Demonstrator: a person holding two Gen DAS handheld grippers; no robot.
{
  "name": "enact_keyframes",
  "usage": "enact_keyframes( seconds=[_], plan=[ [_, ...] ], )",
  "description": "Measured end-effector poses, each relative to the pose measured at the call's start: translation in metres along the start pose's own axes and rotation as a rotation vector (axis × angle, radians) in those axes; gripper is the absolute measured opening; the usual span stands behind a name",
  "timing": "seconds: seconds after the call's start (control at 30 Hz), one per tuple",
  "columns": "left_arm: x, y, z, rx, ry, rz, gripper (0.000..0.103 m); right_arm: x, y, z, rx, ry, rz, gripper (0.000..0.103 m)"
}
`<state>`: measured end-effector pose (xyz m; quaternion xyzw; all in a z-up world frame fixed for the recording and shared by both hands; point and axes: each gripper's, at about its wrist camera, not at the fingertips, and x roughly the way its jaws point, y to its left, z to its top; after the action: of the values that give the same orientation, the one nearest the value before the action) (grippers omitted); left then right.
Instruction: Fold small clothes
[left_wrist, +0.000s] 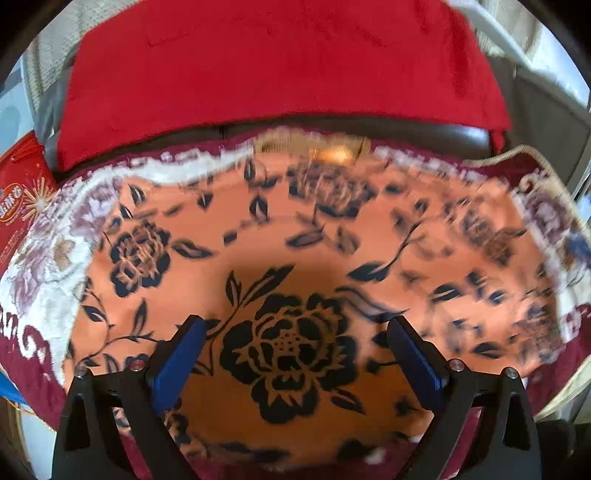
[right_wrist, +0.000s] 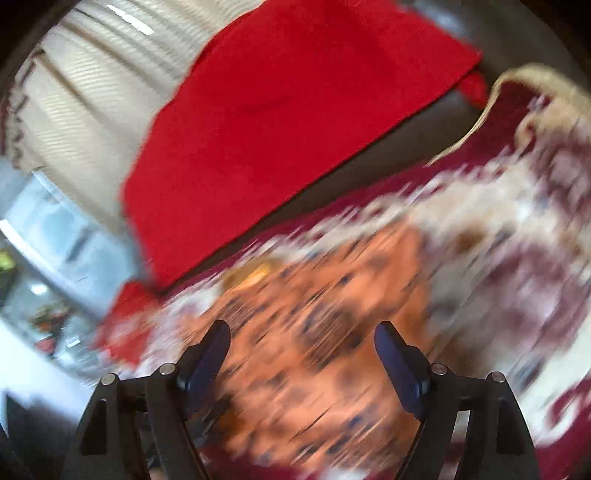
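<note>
Your left gripper (left_wrist: 295, 325) hangs over an orange floral garment (left_wrist: 295, 240), its blue-padded fingers (left_wrist: 181, 354) spread wide with nothing between them. The garment, printed with dark roses and leaves, lies spread flat on a maroon-and-white patterned blanket (left_wrist: 48, 280), and the large rose sits directly under the gap between your fingers.

Going left to right in the left wrist view: a red printed package (left_wrist: 22, 199) shows at the far left edge, partly tucked behind the blanket; the garment fills the middle; the blanket's tan-trimmed border curls up at the right. Behind it all, a plain red cloth (left_wrist: 280, 62) drapes over a dark seat back (left_wrist: 424, 134).

The right wrist view is heavily blurred and tilted. It alone shows pale curtains (right_wrist: 92, 103) at upper left and a bright, indistinct room area (right_wrist: 48, 236) at left, neither seen from the other side. Your right gripper (right_wrist: 303, 332) hangs above the same garment (right_wrist: 314, 314), fingers (right_wrist: 210, 350) spread apart and gripping nothing. The red cloth (right_wrist: 288, 122) crosses the upper middle, and the blanket (right_wrist: 517, 240) streaks away to the right.

The package appears only in the left view. What it holds cannot be told.
</note>
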<state>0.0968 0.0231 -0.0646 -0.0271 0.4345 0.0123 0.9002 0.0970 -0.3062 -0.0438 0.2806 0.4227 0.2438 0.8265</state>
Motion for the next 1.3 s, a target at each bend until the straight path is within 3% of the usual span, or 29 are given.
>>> enact_keyframes(
  seconds=[0.1, 0.2, 0.33, 0.4, 0.5, 0.6, 0.73, 0.83, 0.87, 0.9, 0.93, 1.0, 1.1, 1.17, 1.2, 1.27, 1.3],
  plan=[
    [-0.044, -0.006, 0.008, -0.017, -0.083, -0.080, 0.099, 0.016, -0.009, -0.039, 0.083, 0.071, 0.103, 0.083],
    [-0.083, -0.005, 0.012, -0.061, -0.144, -0.185, 0.099, 0.046, -0.038, -0.057, 0.154, 0.122, 0.009, 0.083],
    [-0.112, 0.032, 0.005, -0.217, -0.170, -0.301, 0.099, 0.044, -0.058, -0.058, 0.223, 0.083, 0.048, 0.083],
    [-0.108, 0.061, -0.008, -0.337, -0.151, -0.310, 0.099, 0.046, -0.061, -0.055, 0.230, 0.095, 0.047, 0.083],
    [-0.090, 0.119, -0.037, -0.552, -0.114, -0.222, 0.099, 0.044, -0.062, -0.056, 0.220, 0.091, 0.049, 0.083],
    [-0.056, 0.179, -0.071, -0.770, -0.021, -0.204, 0.099, 0.044, -0.057, -0.059, 0.197, 0.089, 0.041, 0.083],
    [-0.023, 0.213, -0.095, -0.901, 0.044, -0.211, 0.097, 0.045, -0.055, -0.060, 0.199, 0.089, 0.048, 0.083],
    [-0.018, 0.213, -0.097, -0.902, 0.045, -0.236, 0.097, 0.045, -0.055, -0.062, 0.194, 0.089, 0.049, 0.083],
    [-0.019, 0.211, -0.095, -0.895, 0.030, -0.244, 0.082, 0.046, -0.055, -0.062, 0.195, 0.090, 0.051, 0.083],
    [-0.018, 0.211, -0.092, -0.879, 0.026, -0.259, 0.031, 0.046, -0.056, -0.061, 0.197, 0.090, 0.052, 0.083],
    [-0.015, 0.212, -0.088, -0.866, 0.052, -0.255, 0.014, 0.046, -0.056, -0.061, 0.200, 0.090, 0.053, 0.083],
    [-0.017, 0.219, -0.092, -0.906, 0.033, -0.258, 0.014, 0.047, -0.056, -0.061, 0.204, 0.091, 0.054, 0.083],
    [-0.042, 0.209, -0.097, -0.827, -0.066, -0.191, 0.014, 0.046, -0.056, -0.062, 0.199, 0.086, 0.062, 0.083],
    [-0.015, 0.209, -0.106, -0.815, 0.024, -0.159, 0.014, 0.047, -0.057, -0.064, 0.196, 0.080, 0.069, 0.083],
    [0.002, 0.216, -0.115, -0.860, 0.074, -0.181, 0.017, 0.048, -0.058, -0.064, 0.197, 0.078, 0.070, 0.083],
    [-0.002, 0.216, -0.109, -0.827, 0.071, -0.182, 0.020, 0.049, -0.058, -0.064, 0.198, 0.084, 0.073, 0.083],
    [-0.008, 0.212, -0.103, -0.790, 0.073, -0.166, 0.031, 0.048, -0.058, -0.064, 0.199, 0.084, 0.076, 0.083]
  ],
)
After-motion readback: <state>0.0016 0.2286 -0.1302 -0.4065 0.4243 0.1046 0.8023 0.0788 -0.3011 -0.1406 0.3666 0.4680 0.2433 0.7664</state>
